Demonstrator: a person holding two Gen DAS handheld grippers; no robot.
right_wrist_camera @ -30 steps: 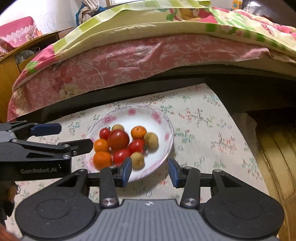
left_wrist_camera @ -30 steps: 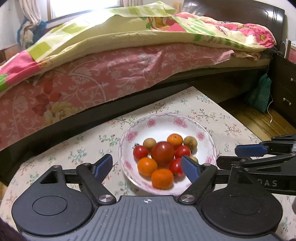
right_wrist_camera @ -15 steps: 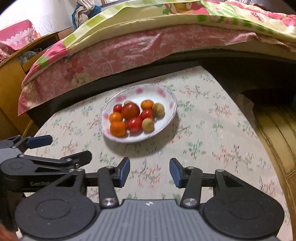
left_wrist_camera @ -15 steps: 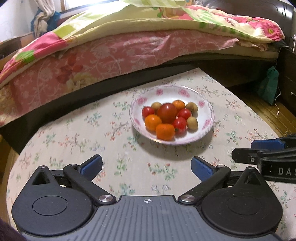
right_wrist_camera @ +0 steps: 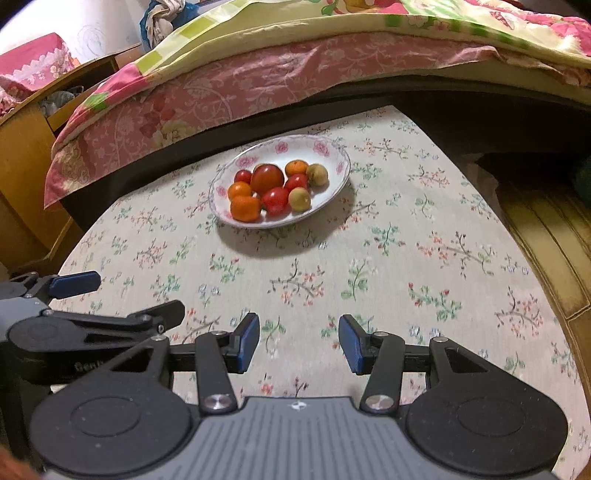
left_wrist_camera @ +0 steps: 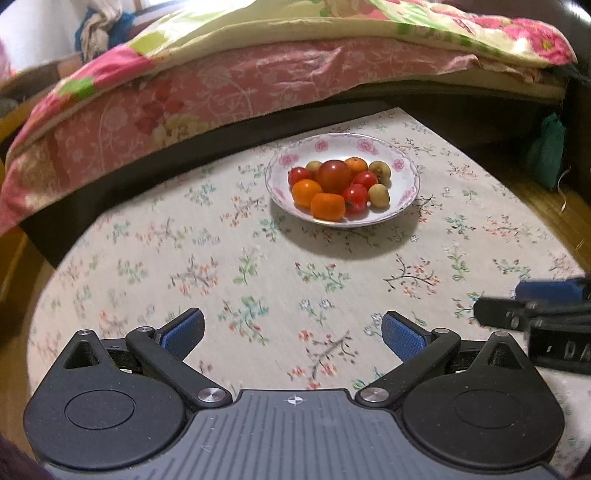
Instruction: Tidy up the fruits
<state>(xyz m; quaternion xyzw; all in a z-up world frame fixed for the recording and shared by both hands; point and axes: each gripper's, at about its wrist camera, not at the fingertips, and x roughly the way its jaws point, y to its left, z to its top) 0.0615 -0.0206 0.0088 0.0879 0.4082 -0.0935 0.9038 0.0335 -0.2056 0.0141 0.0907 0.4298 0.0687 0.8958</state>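
Bed [left_wrist_camera: 221, 85] with pink floral sheet and patchwork quilt [left_wrist_camera: 424, 26] runs along the table's far edge. Round table [left_wrist_camera: 184, 258] with floral cloth carries everything; most of it bare. White flower-rimmed plate [left_wrist_camera: 402, 192] sits toward the far edge, right of centre in the left wrist view, well apart from both claws. All fruit is piled in the plate, none loose on the cloth, so sorting looks finished or nearly so. Pile, touching each other: big tomato [left_wrist_camera: 333, 176] in the middle, three mandarins around it (one at the front [left_wrist_camera: 328, 206]), small red tomatoes [left_wrist_camera: 355, 195], brownish-yellow round fruits on the right side [left_wrist_camera: 379, 195], type unclear. Left claw [left_wrist_camera: 291, 332] hovers over the near edge, jaws wide apart, nothing held. Right claw [right_wrist_camera: 299, 339] beside it over the near edge, jaws parted less widely, also empty. Both point at the plate from a distance, likely a clear-off pose so the plate is in full view. Slight motion blur at the frame edges.
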